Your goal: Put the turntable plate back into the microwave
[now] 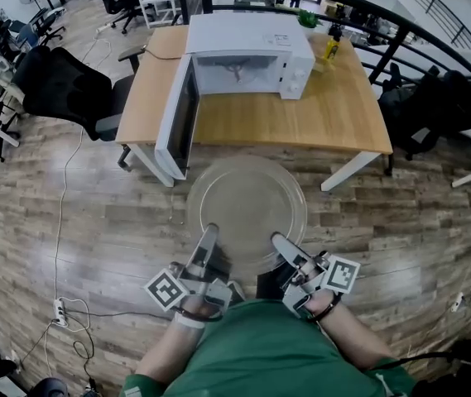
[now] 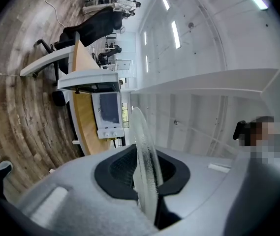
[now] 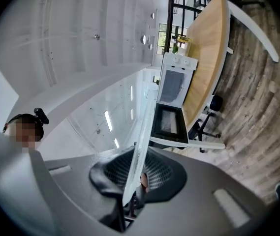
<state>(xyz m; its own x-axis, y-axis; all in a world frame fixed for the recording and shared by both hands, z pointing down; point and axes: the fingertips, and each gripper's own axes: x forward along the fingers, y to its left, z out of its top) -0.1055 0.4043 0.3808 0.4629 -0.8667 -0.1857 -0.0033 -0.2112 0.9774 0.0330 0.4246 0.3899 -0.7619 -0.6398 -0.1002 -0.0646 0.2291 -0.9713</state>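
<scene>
**Operator's dress and hand-held tools**
Green short-sleeved top point(image 1: 260, 350). Just ahead of the top are the left tool point(image 1: 210, 231) and right tool point(image 1: 277, 240), each a grey moulded body. Each carries a white cube with black square markers: left cube point(image 1: 165, 289), right cube point(image 1: 342, 273). Black mesh-textured pads point(image 2: 119, 167) line the jaws. Pale band point(image 1: 189, 321) on the left wrist, dark band point(image 1: 328, 308) on the right, both beside the top's front edge.

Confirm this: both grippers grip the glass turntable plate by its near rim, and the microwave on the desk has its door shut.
Wrong on the door: the head view shows it swung open on the microwave. The rest holds: the left gripper and right gripper grip the turntable plate by its near rim.
</scene>
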